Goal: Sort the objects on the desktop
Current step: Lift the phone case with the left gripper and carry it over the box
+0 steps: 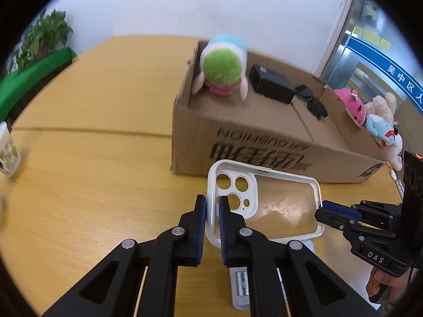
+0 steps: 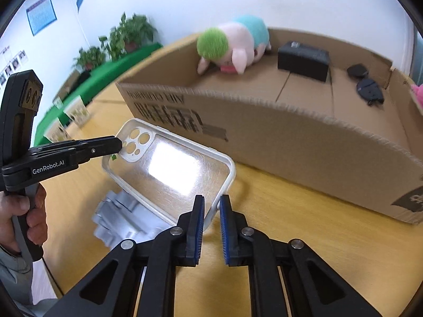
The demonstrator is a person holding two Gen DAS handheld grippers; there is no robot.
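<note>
A clear phone case with a white rim (image 1: 267, 200) (image 2: 169, 169) is held above the wooden table in front of a cardboard box (image 1: 264, 148) (image 2: 290, 142). My left gripper (image 1: 212, 208) (image 2: 117, 145) is shut on the case's rim at the camera-hole end. My right gripper (image 2: 211, 206) (image 1: 321, 208) is shut on the rim at the opposite end. In the box lie a green-and-pink plush (image 1: 224, 66) (image 2: 232, 45), a black box (image 1: 272, 83) (image 2: 304, 59) and black sunglasses (image 1: 313, 100) (image 2: 366, 87).
Several plush toys (image 1: 375, 116) hang over the box's right end. A white-grey package (image 2: 124, 216) (image 1: 240, 282) lies on the table under the case. Small printed cartons (image 2: 76, 111) (image 1: 8, 153) stand at the table's left. Potted plants (image 2: 127, 37) line the wall.
</note>
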